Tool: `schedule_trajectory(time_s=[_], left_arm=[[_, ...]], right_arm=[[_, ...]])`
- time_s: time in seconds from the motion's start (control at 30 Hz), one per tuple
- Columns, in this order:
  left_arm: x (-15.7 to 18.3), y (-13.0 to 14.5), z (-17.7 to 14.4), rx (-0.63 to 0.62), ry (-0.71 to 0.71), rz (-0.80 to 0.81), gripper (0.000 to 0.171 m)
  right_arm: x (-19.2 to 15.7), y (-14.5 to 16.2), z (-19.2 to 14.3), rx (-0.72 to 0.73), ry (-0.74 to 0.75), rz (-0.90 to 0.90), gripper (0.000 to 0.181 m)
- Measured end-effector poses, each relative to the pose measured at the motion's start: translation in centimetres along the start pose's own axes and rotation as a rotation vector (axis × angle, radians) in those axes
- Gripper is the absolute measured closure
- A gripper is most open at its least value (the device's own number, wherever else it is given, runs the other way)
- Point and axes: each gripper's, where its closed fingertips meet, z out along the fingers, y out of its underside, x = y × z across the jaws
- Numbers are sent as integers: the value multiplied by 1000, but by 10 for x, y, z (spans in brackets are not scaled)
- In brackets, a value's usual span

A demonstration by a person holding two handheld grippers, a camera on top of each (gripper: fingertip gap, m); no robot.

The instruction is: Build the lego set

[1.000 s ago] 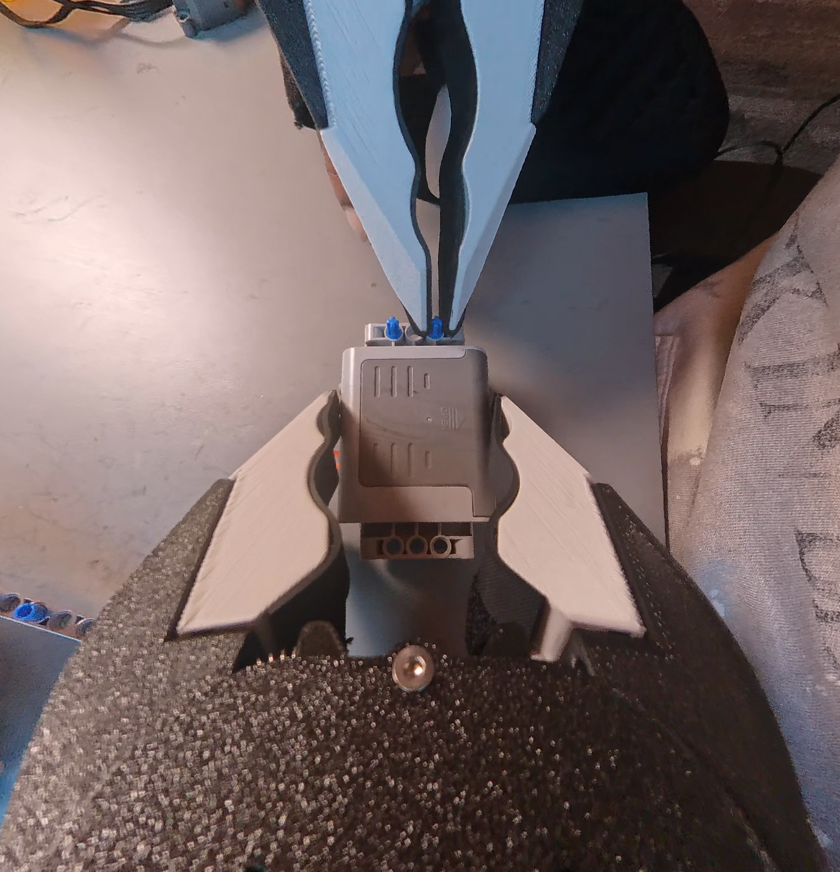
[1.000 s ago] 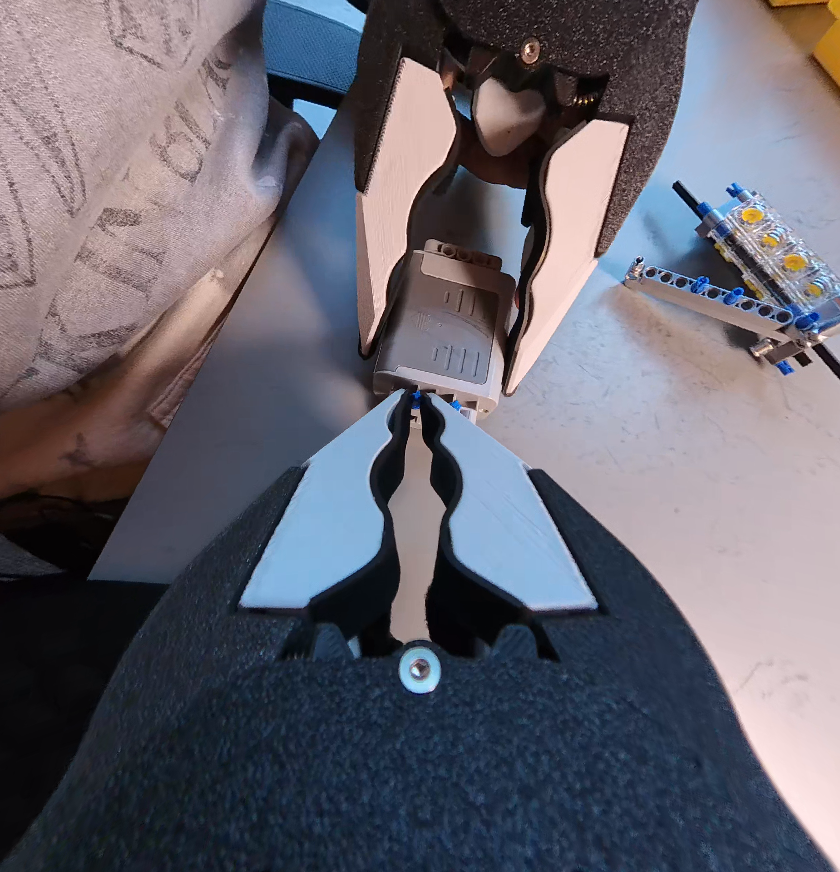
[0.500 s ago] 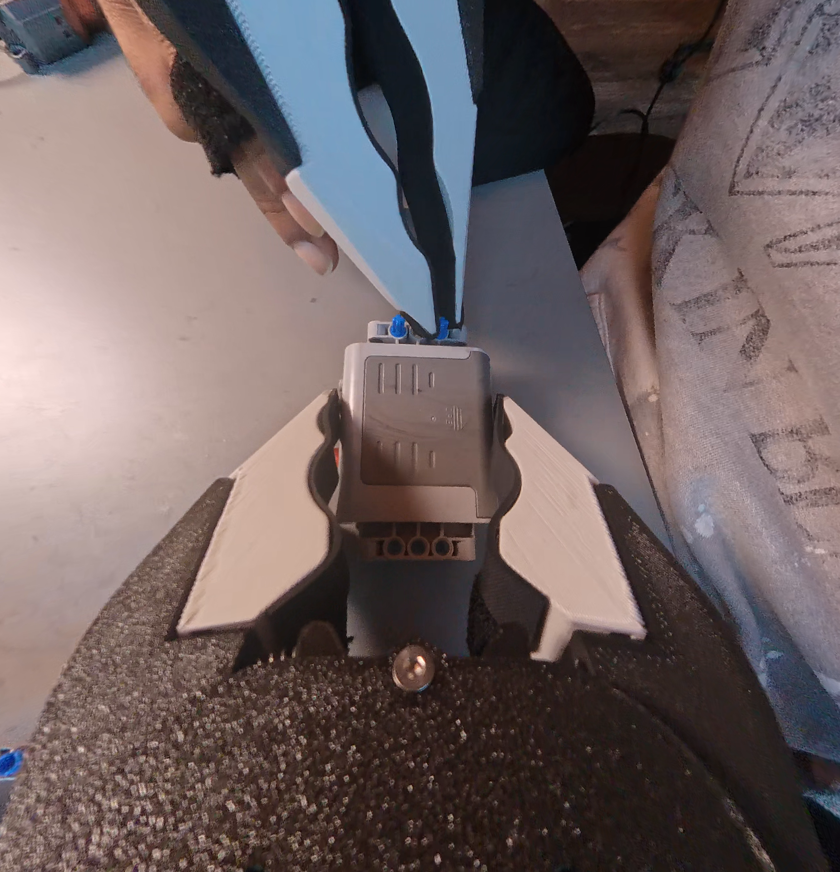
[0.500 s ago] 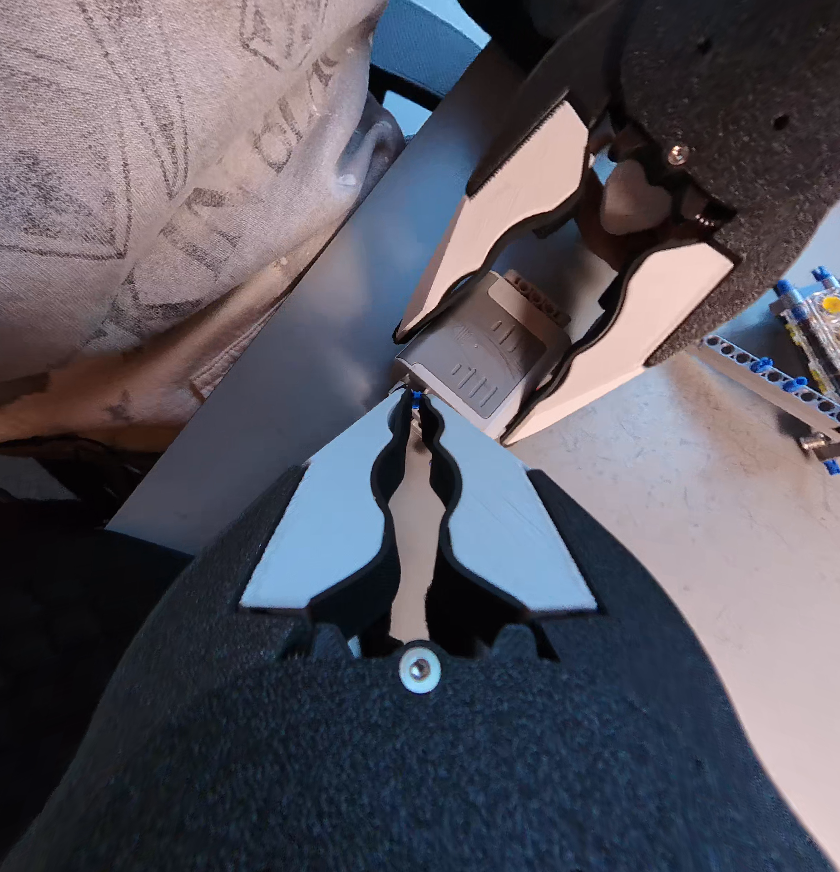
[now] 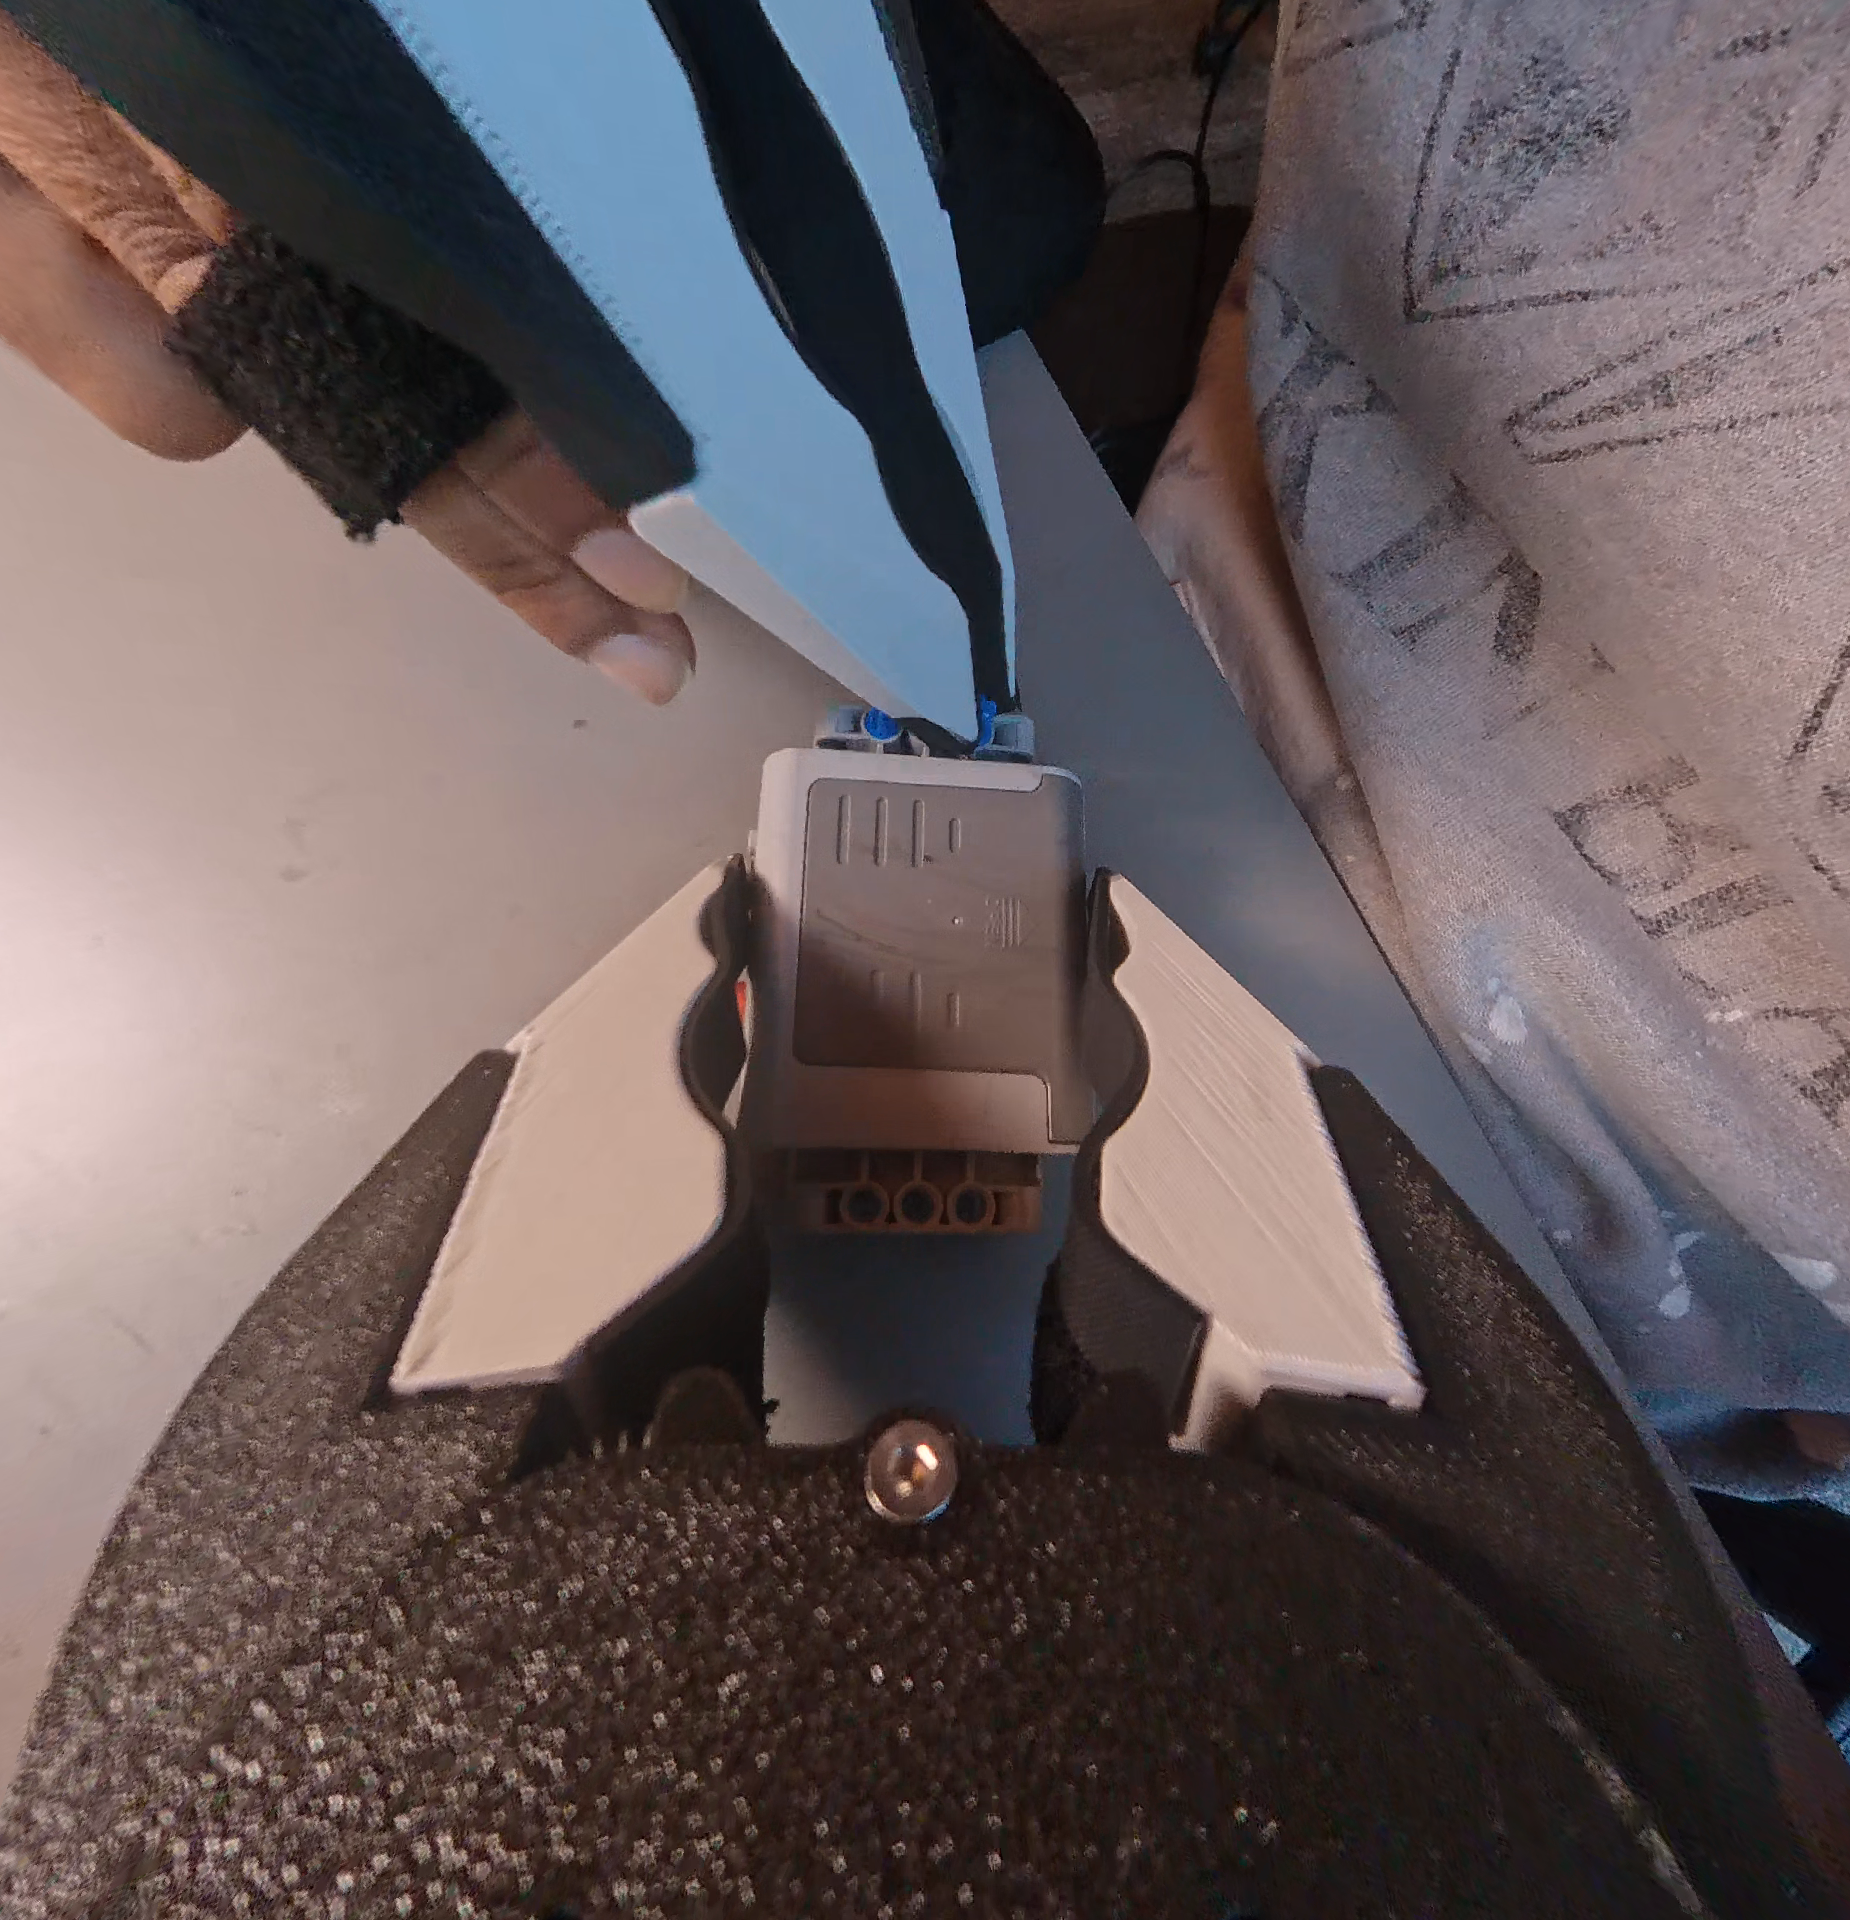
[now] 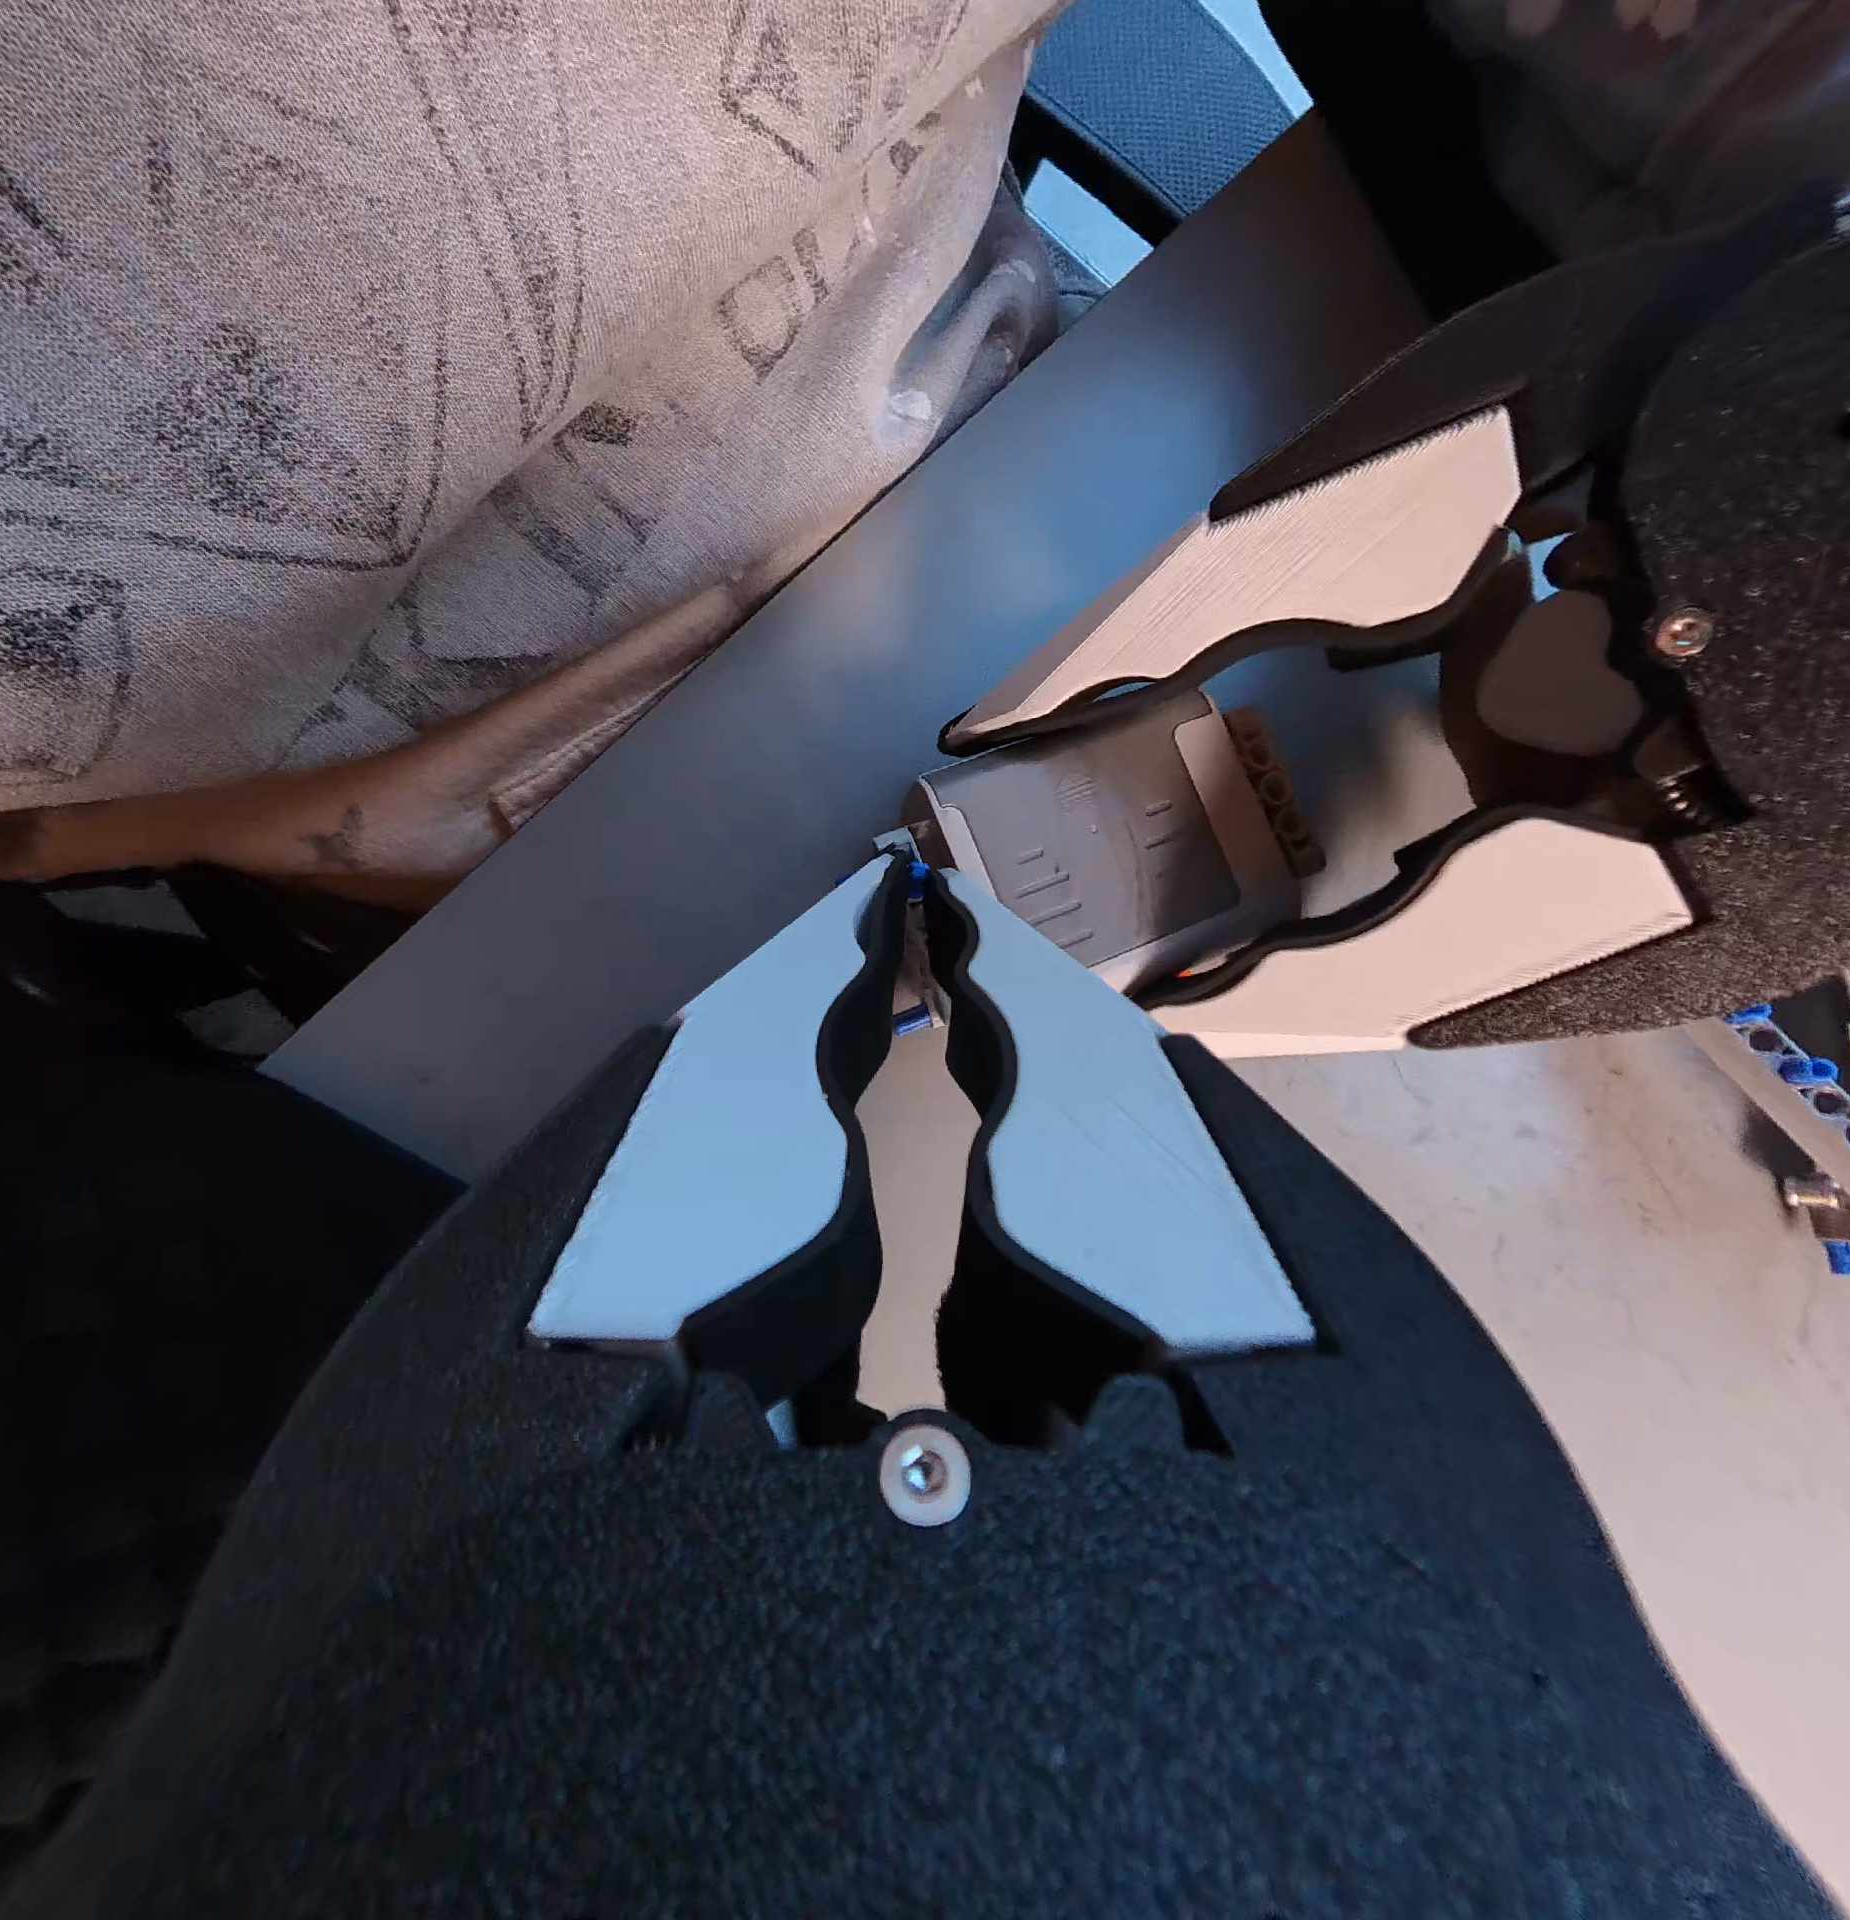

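Grey block (image 5: 926,935) sits clamped between our left gripper (image 5: 916,883) fingers above the desk (image 5: 225,935); our right gripper (image 6: 910,873) fingers pinch a blue pin (image 5: 985,717) at the block's far end.

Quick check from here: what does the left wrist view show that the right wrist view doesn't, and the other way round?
Only the left wrist view shows a person's hand with a black strap beside the right gripper, and a second blue pin on the block's far end.

Only the right wrist view shows a studded beam assembly with blue pins lying on the table at the right edge.

Both show the grey motor block clamped in the left gripper, the right gripper's tips closed on a blue pin at the block's end, and printed grey clothing.
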Motion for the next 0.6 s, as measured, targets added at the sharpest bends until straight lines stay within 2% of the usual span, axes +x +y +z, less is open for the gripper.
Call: schedule_trajectory(time_s=[0.2,0.6], left_arm=[[-3,0,0,14,-34,-31,109],[-18,-1,-2,48,-296,-235,109]], right_arm=[[2,3,-2,21,37,93,179],[11,18,-11,-12,279,380,179]])
